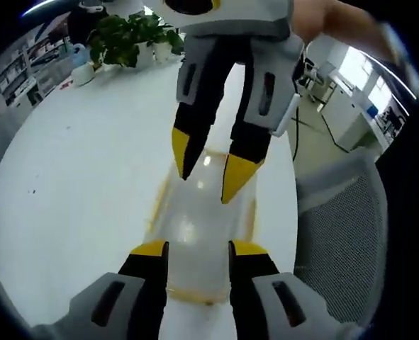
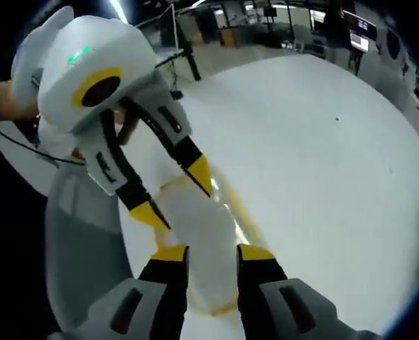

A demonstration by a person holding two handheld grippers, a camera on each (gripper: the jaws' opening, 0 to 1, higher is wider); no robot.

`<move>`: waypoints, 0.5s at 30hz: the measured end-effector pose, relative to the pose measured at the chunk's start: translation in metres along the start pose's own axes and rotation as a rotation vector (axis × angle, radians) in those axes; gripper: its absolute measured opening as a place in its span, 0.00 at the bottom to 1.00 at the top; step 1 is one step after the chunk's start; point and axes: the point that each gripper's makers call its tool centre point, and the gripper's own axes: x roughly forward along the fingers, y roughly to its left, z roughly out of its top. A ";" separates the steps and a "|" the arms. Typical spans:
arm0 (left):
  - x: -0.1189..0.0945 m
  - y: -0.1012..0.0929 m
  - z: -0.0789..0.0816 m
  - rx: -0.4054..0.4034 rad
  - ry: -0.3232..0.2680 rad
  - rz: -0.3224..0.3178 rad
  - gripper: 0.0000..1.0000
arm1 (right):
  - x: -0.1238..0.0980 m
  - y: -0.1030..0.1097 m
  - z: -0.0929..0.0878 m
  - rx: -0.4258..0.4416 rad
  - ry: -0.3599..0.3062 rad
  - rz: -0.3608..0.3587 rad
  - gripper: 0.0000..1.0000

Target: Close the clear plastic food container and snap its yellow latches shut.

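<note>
Clear food container (image 1: 198,234) sits on the round white tabletop (image 1: 81,184), near the edge by the grey mesh chair (image 1: 344,241). Yellow trim runs along its long sides and the near end.

Left gripper (image 1: 197,249): jaws parted a moderate width, straddling the near end of the container, yellow tips just over the lid area. I can't tell if they touch the plastic. Nothing is clamped between them.

Right gripper (image 2: 213,253): same posture from the opposite end, jaws moderately apart and empty, tips above its end of the container. In the left gripper view it hangs down from the top with its tips over the far end.

Status, as a judgement: lid looks down on the base, so closing seems done or nearly done. Latches are the open question. The yellow strips along the sides are blurred, and I can't tell whether any is snapped. Both grippers are placed at the ends, which fits pressing the end latches down next.

Potted plants (image 1: 127,39) stand at the far edge of the tabletop, well apart from the work.
</note>
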 end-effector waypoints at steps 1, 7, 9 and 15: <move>0.001 -0.001 0.000 0.009 0.004 -0.001 0.33 | 0.001 0.000 -0.001 -0.003 0.005 0.000 0.25; 0.007 -0.006 -0.001 0.045 0.026 -0.007 0.33 | 0.005 0.000 0.000 -0.020 0.018 -0.001 0.25; 0.008 -0.005 0.000 0.055 0.027 -0.002 0.33 | 0.006 0.000 0.003 -0.022 0.010 -0.001 0.25; 0.010 -0.008 -0.002 0.085 0.042 -0.001 0.32 | 0.011 0.001 0.001 -0.059 0.038 -0.008 0.26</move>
